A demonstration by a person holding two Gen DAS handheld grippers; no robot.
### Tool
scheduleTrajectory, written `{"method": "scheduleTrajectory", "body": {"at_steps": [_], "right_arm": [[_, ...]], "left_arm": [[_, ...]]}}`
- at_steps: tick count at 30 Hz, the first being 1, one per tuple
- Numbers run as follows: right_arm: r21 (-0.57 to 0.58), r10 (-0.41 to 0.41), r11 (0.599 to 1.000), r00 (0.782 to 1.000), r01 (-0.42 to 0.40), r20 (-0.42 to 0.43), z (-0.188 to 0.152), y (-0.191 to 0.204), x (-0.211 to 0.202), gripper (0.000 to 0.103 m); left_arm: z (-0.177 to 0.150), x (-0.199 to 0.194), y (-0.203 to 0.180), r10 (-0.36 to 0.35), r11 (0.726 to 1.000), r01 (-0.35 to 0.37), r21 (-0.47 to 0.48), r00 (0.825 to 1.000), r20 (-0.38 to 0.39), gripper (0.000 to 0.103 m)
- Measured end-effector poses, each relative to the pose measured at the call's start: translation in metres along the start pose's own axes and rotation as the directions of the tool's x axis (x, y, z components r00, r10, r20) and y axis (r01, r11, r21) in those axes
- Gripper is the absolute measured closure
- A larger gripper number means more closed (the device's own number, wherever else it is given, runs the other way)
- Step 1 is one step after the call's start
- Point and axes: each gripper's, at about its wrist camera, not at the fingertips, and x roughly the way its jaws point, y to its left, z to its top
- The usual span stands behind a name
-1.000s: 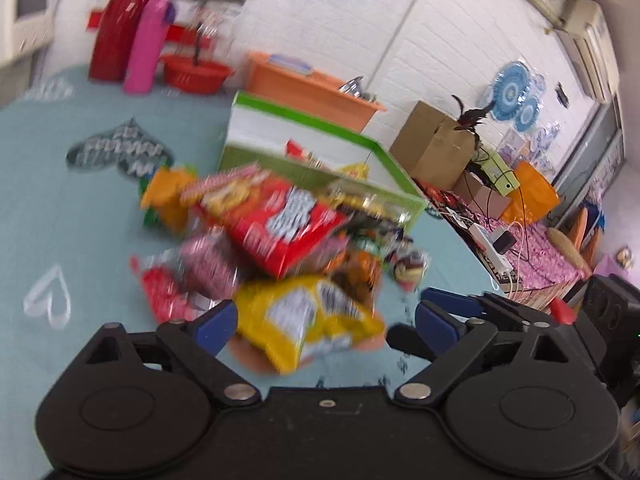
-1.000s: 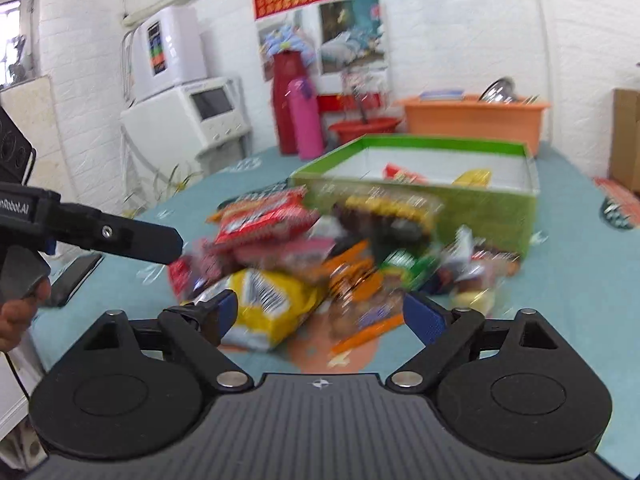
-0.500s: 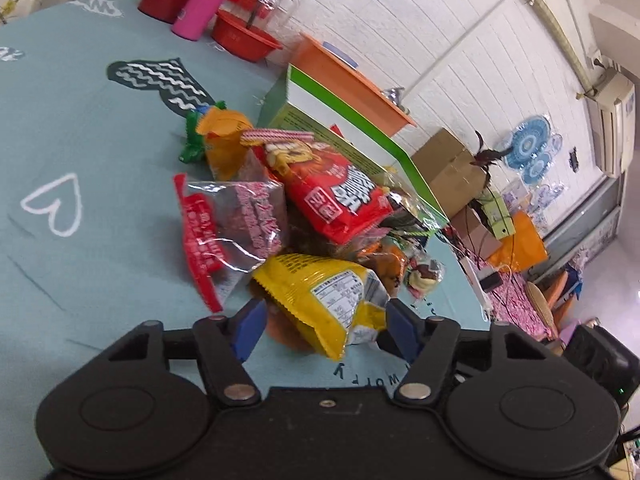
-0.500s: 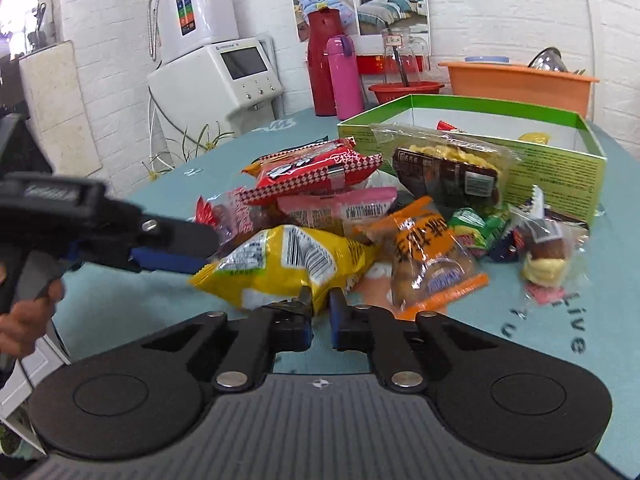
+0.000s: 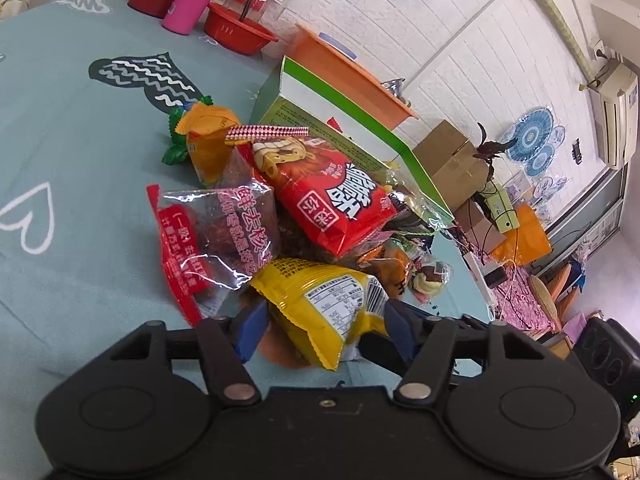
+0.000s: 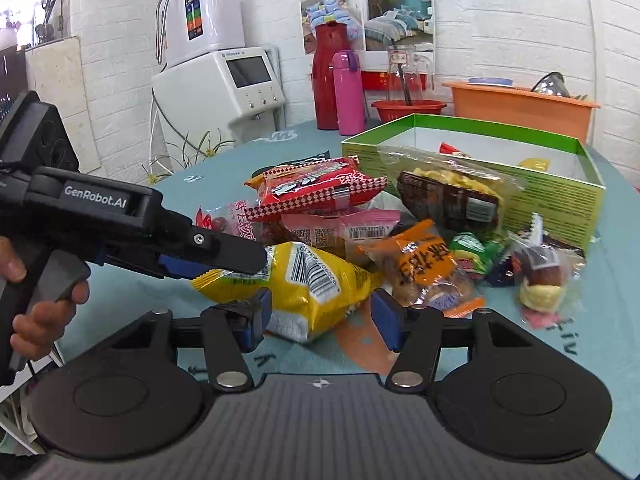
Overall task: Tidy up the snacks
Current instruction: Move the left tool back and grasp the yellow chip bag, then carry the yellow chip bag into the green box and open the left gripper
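A yellow snack bag (image 5: 320,304) lies at the near end of a snack pile on the teal tablecloth (image 5: 68,160). My left gripper (image 5: 324,328) straddles it, jaws closing, blue pads (image 5: 250,330) just beside its edges without visibly squeezing. In the right wrist view the left gripper (image 6: 240,258) reaches in from the left over the yellow bag (image 6: 308,280). My right gripper (image 6: 320,316) faces the same bag, jaws opening, with only the bag's corner between the pads. Behind lie a red bag (image 5: 324,196), a clear red-edged packet (image 5: 216,236) and an orange packet (image 6: 424,268).
An open green box (image 6: 552,196) with a few snacks inside stands behind the pile. Red and pink flasks (image 6: 348,92), a red bowl (image 6: 408,110) and an orange tub (image 6: 520,108) line the table's far side. A hand (image 6: 36,312) holds the left gripper's handle.
My right gripper, shut half a second ago, has opened around the yellow bag's corner. My left gripper came down closer to the bag and its jaws narrowed.
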Motion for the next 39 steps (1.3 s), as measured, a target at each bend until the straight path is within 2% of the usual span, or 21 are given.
{"method": "scheduleTrajectory", "body": {"at_steps": [1, 2, 3, 4, 6, 14, 21, 24, 29, 33, 39], "right_arm": [[0.012, 0.000, 1.000, 1.000, 0.001, -0.010, 0.000, -0.002, 0.006, 0.025], [0.027, -0.008, 1.000, 1.000, 0.009, -0.024, -0.001, -0.003, 0.011, 0.038], [0.035, -0.006, 0.999, 0.999, 0.007, -0.033, -0.002, -0.004, 0.013, 0.055], [0.040, 0.012, 0.999, 0.999, -0.011, -0.030, -0.004, -0.003, 0.011, 0.071], [0.012, 0.001, 1.000, 1.000, -0.001, -0.023, -0.006, 0.005, 0.001, 0.077], [-0.044, -0.016, 0.999, 0.998, 0.018, 0.062, 0.000, 0.020, -0.053, 0.080], [-0.053, -0.041, 0.997, 0.980, 0.053, 0.193, 0.035, 0.009, -0.070, 0.081], [-0.056, -0.064, 0.995, 0.968, 0.080, 0.244, 0.055, -0.001, -0.064, 0.081], [-0.030, -0.113, 0.991, 0.952, 0.127, 0.283, 0.087, -0.027, -0.037, 0.081], [-0.015, -0.137, 0.989, 0.951, 0.147, 0.278, 0.105, -0.051, -0.008, 0.081], [0.018, -0.158, 0.987, 0.959, 0.158, 0.235, 0.114, -0.075, 0.032, 0.081]], "left_arm": [[0.000, 0.003, 0.001, 0.004, 1.000, -0.004, 0.002, 1.000, -0.011, 0.020], [-0.001, 0.005, 0.002, 0.021, 1.000, -0.021, 0.010, 1.000, -0.015, 0.042], [-0.002, 0.007, 0.002, 0.025, 1.000, -0.025, 0.019, 0.999, -0.022, 0.056], [-0.004, 0.007, 0.003, 0.003, 1.000, -0.003, 0.007, 0.999, -0.034, 0.063], [-0.008, 0.002, -0.001, -0.017, 1.000, 0.018, 0.009, 0.999, -0.041, 0.070], [-0.013, -0.031, -0.043, -0.080, 0.988, 0.079, 0.130, 0.997, 0.003, 0.073], [0.022, -0.033, -0.078, -0.122, 0.964, 0.098, 0.245, 0.989, 0.085, 0.073], [0.048, -0.021, -0.087, -0.134, 0.958, 0.099, 0.271, 0.985, 0.112, 0.073], [0.089, 0.012, -0.085, -0.149, 0.961, 0.117, 0.252, 0.983, 0.110, 0.073], [0.114, 0.036, -0.073, -0.130, 0.967, 0.106, 0.230, 0.987, 0.091, 0.075], [0.141, 0.072, -0.053, -0.087, 0.976, 0.073, 0.205, 0.994, 0.062, 0.075]]}}
